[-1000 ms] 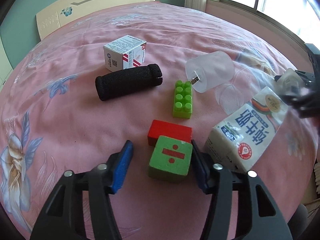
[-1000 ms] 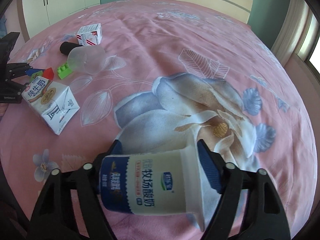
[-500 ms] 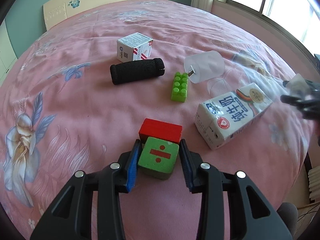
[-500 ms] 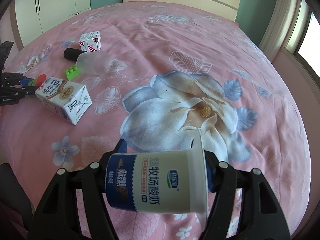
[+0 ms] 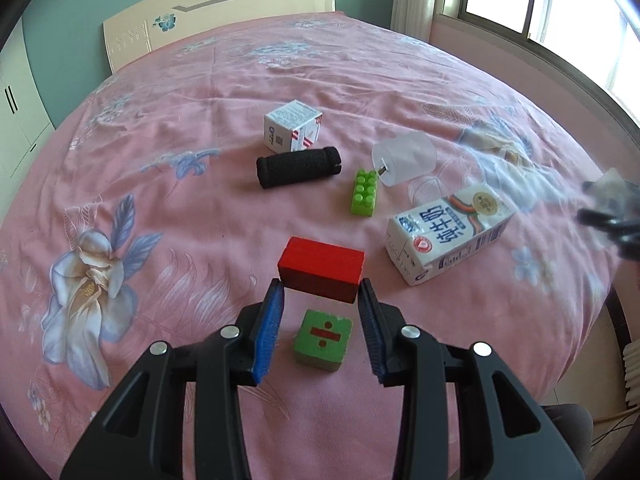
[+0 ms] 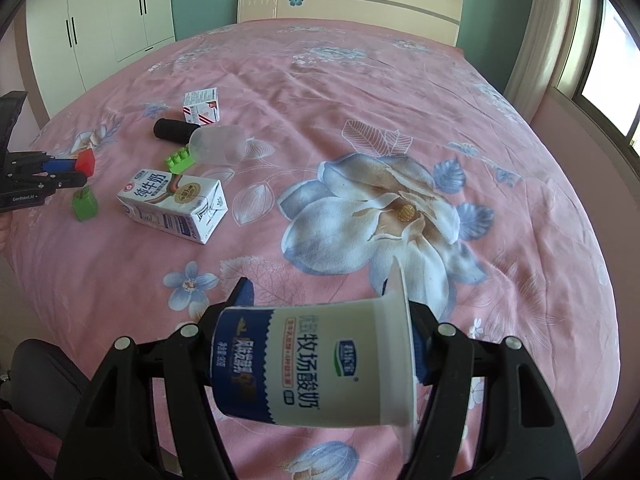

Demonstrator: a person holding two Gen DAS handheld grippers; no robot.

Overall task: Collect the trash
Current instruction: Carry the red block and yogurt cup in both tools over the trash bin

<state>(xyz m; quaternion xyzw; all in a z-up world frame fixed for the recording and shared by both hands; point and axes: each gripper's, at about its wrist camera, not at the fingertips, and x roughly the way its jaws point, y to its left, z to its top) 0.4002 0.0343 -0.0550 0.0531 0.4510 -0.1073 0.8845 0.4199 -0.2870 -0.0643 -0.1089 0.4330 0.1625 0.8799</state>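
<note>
My right gripper [image 6: 326, 312] is shut on a blue and white yogurt cup [image 6: 316, 364], held on its side above the bed. My left gripper [image 5: 320, 300] is shut on a red block [image 5: 321, 269] and holds it lifted above a green block [image 5: 323, 340] with a division sign. In the right wrist view the left gripper [image 6: 82, 170] holds the red block [image 6: 86, 161] over the green block [image 6: 85, 204]. A milk carton [image 5: 450, 233] lies on its side to the right; it also shows in the right wrist view [image 6: 172, 204].
On the pink floral bedspread [image 5: 160, 160] lie a green toy brick [image 5: 365, 192], a black foam roll [image 5: 298, 167], a small white box [image 5: 292, 125] and a clear plastic cup [image 5: 404, 158]. The headboard [image 5: 216, 16] is at the far end. A window [image 5: 560, 8] is on the right.
My left gripper closed around the green block, then rose with the red block in it, leaving the green block on the bed. The right gripper lifted with the yogurt cup.
</note>
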